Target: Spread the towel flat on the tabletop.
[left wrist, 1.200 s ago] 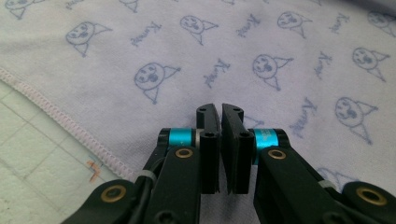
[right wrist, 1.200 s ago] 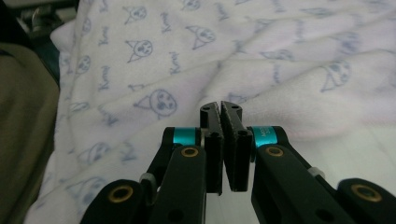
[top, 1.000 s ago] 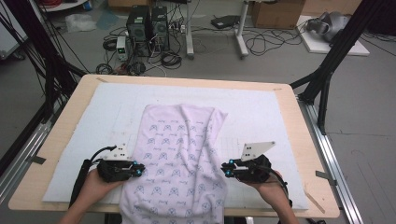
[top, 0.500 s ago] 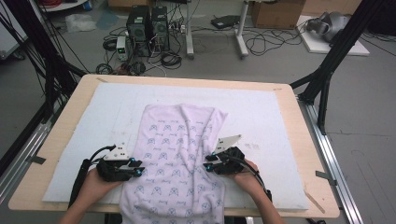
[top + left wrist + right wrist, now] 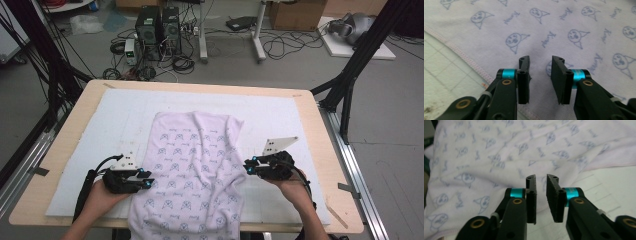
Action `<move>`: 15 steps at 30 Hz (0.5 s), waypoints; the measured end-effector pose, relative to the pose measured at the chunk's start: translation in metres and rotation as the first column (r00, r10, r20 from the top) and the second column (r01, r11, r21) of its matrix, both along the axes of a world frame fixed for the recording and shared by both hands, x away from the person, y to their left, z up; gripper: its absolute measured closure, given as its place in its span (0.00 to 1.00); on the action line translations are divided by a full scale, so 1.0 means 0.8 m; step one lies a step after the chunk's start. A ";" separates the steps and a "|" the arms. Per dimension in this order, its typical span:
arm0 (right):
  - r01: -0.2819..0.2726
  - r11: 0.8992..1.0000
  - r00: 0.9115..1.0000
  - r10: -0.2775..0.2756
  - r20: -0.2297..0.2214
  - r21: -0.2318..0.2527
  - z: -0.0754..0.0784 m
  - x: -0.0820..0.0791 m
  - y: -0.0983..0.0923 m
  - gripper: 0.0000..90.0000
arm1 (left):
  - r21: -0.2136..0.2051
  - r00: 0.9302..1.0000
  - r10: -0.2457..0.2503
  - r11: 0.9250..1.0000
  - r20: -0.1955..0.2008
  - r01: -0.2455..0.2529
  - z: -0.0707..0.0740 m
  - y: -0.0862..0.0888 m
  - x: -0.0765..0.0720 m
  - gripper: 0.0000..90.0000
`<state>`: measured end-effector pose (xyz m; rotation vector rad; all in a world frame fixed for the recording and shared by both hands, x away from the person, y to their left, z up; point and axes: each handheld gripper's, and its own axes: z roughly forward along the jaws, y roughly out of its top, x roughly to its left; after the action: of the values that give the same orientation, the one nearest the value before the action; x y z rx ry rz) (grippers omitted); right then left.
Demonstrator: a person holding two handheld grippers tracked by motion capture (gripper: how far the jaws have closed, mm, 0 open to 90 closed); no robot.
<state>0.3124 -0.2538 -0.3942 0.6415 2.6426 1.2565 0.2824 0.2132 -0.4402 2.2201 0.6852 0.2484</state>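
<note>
A: Lilac printed cloth (image 5: 192, 172), high view: it lies flat on the white mat (image 5: 280, 115) of the worktop (image 5: 310, 125), its long axis running from the near edge, where it overhangs, toward the far side. The left gripper (image 5: 149, 183) and right gripper (image 5: 247, 167) flank it.

B: And the left gripper view?

A: The left gripper (image 5: 540, 75) has just been opening; its fingers (image 5: 524, 75) stand slightly apart over the cloth (image 5: 564, 27) with nothing between them. A closing pinch could likely catch only a thin ridge and slip.

B: And the right gripper view?

A: The right gripper (image 5: 541, 197) is narrowly parted and empty beside the cloth (image 5: 499, 155); uneven pulls would probably skew the hem.
</note>
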 end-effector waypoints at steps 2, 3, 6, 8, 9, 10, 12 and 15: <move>0.027 1.000 1.000 -0.027 0.012 0.005 -0.002 0.011 -0.002 0.82 | -0.004 1.000 0.015 1.000 -0.001 -0.015 0.000 0.002 0.004 0.73; 0.042 0.999 0.999 -0.042 0.015 -0.003 -0.006 0.019 0.000 0.82 | -0.001 1.000 0.023 1.000 0.001 -0.023 0.000 0.003 0.005 0.73; 0.073 0.996 0.997 -0.072 0.016 -0.044 -0.020 0.047 0.009 0.82 | -0.003 0.999 0.034 0.999 0.000 -0.034 -0.001 0.002 0.009 0.73; 0.089 0.995 0.996 -0.088 0.017 -0.047 -0.029 0.065 0.014 0.82 | 0.003 1.000 0.030 1.000 0.005 -0.030 -0.001 0.002 0.011 0.73; 0.098 0.994 0.995 -0.097 0.014 -0.057 -0.032 0.075 0.017 0.82 | -0.002 0.999 0.033 0.999 0.005 -0.033 -0.001 0.001 0.011 0.73; 0.112 0.991 0.994 -0.111 0.015 -0.076 -0.035 0.083 0.018 0.81 | -0.003 0.999 0.036 0.999 0.005 -0.036 -0.002 0.000 0.011 0.73; 0.138 0.989 0.990 -0.139 -0.023 -0.061 -0.041 0.102 0.018 0.79 | 0.000 0.999 0.030 1.000 0.009 -0.030 -0.002 0.000 0.012 0.73; 0.138 0.990 0.990 -0.139 -0.030 -0.026 -0.046 0.116 0.027 0.74 | -0.007 1.000 0.030 1.000 0.007 -0.030 -0.002 0.000 0.013 0.73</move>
<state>0.4056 -0.2326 -0.4310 0.8326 2.5828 1.1841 0.2925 0.2132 -0.4421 2.2024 0.7152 0.2684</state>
